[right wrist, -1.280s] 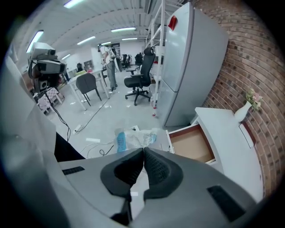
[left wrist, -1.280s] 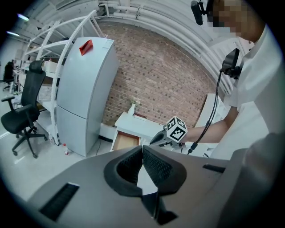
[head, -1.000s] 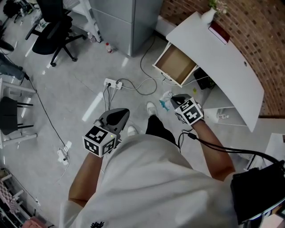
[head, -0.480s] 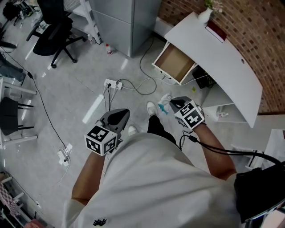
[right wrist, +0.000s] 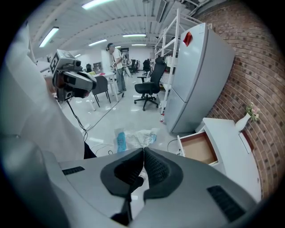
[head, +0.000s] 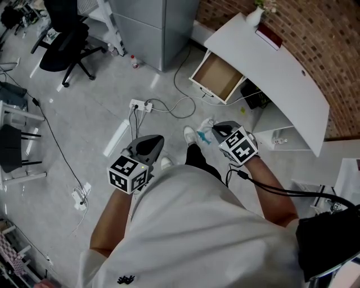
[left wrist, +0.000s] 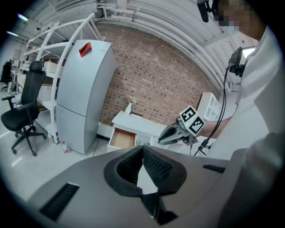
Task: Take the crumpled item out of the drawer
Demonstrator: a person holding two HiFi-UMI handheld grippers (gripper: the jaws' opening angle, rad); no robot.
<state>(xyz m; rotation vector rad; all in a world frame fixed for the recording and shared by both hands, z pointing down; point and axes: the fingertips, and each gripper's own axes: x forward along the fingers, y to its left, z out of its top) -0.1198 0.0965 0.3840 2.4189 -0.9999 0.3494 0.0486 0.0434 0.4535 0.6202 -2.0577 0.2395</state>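
The right gripper has its jaws pressed together on a crumpled white-and-blue wrapper. In the head view the wrapper hangs off the gripper's tips, clear of the drawer and above the grey floor beside the person's shoe. The right gripper view shows the hold more closely: the ribbed pads meet at their tips and the wrapper fans out just beyond them.

The left gripper is held lower and to the left, well apart from the right one. Its own view shows the jaws closed against each other with nothing between them.

The drawer stands pulled out of the white desk. Both the head view and the right gripper view look onto its bare brown bottom. The left gripper view shows it only from the side, so its inside cannot be seen there. That view does catch the right gripper from the side, but the wrapper cannot be made out in it.

A grey refrigerator stands left of the desk, and a white vase sits on the desk's far end. A power strip with trailing cables lies on the floor.
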